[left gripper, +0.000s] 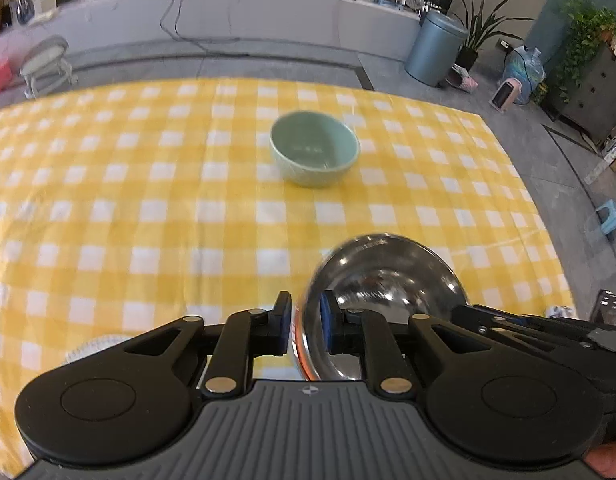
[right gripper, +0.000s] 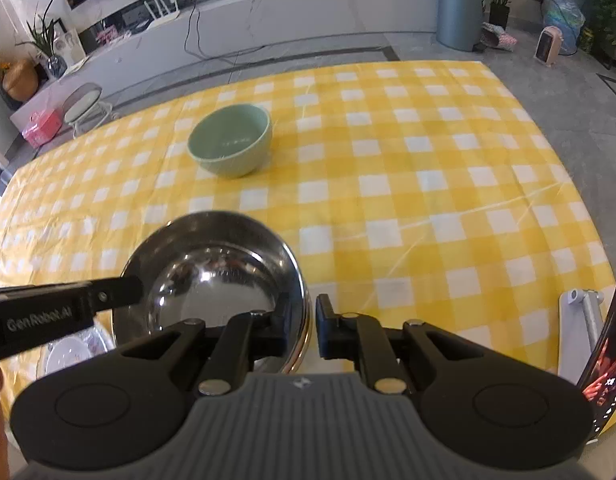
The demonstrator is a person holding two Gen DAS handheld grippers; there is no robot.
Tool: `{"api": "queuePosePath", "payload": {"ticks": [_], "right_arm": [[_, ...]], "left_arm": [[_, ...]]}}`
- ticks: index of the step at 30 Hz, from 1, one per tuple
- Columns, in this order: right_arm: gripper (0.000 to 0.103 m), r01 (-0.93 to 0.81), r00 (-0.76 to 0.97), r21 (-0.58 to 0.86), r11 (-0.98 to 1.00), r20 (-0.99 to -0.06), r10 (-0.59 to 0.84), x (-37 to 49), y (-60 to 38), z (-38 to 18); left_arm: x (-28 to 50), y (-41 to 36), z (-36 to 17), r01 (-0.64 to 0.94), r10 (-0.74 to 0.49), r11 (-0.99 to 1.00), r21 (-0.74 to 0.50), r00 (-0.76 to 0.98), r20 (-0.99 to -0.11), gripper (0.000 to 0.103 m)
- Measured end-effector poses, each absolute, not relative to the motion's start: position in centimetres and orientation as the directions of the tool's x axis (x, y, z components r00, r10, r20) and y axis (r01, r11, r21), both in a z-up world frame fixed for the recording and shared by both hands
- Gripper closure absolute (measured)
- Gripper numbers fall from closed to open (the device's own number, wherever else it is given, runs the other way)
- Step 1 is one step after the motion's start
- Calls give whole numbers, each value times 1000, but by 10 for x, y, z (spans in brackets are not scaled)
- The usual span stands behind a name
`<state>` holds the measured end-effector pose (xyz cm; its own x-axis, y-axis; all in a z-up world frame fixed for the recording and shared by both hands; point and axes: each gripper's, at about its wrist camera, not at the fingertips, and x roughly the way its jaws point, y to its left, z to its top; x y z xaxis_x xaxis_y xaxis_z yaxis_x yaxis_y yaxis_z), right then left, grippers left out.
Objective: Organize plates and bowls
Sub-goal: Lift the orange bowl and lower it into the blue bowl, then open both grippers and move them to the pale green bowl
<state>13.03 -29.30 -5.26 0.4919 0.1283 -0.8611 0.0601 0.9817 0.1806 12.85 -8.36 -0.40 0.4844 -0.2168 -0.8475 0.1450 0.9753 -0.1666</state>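
A: Steel first, from the left wrist view. The stainless steel bowl (left gripper: 382, 304) sits at five o'clock over the yellow checked tablecloth (left gripper: 148, 200), and the left gripper (left gripper: 306, 326) has one pad on each side of the bowl's left rim, drawn close around it. Whether the bowl rests on the cloth or is lifted, I cannot tell.

B: And the ceramic one?

A: The green bowl (left gripper: 314, 154) stands upright near twelve o'clock, well apart from the steel one. A white plate (left gripper: 96, 346) peeks out at eight o'clock behind the gripper's linkage.

B: Now the right wrist view.

A: The stainless steel bowl (right gripper: 212, 276) lies at seven o'clock. The right gripper (right gripper: 306, 330) straddles its right rim, the left finger inside the bowl and the right finger just outside, jaws narrow around the wall. The left gripper's finger (right gripper: 116, 292) reaches in from nine o'clock onto the opposite rim.

B: Anything farther off?

A: The green bowl (right gripper: 232, 146) at eleven o'clock, and a patterned plate (right gripper: 74, 350) at eight o'clock beside the steel bowl. A phone on a stand (right gripper: 600, 344) stands at four o'clock.
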Motion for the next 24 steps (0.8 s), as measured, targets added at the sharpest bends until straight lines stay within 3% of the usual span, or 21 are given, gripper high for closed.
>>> {"api": "queuePosePath", "payload": {"ticks": [2, 21, 24], "right_arm": [[101, 64, 499, 184, 981, -857, 128, 131, -294, -53], [101, 65, 499, 179, 982, -858, 123, 137, -292, -50], [97, 68, 508, 178, 982, -853, 120, 135, -290, -49]], "left_arm": [[131, -84, -7, 153, -223, 974, -170, 478, -849, 98], [146, -73, -15, 90, -265, 964, -250, 384, -884, 98], [146, -71, -13, 89, -286, 958, -274, 389, -876, 94]]}}
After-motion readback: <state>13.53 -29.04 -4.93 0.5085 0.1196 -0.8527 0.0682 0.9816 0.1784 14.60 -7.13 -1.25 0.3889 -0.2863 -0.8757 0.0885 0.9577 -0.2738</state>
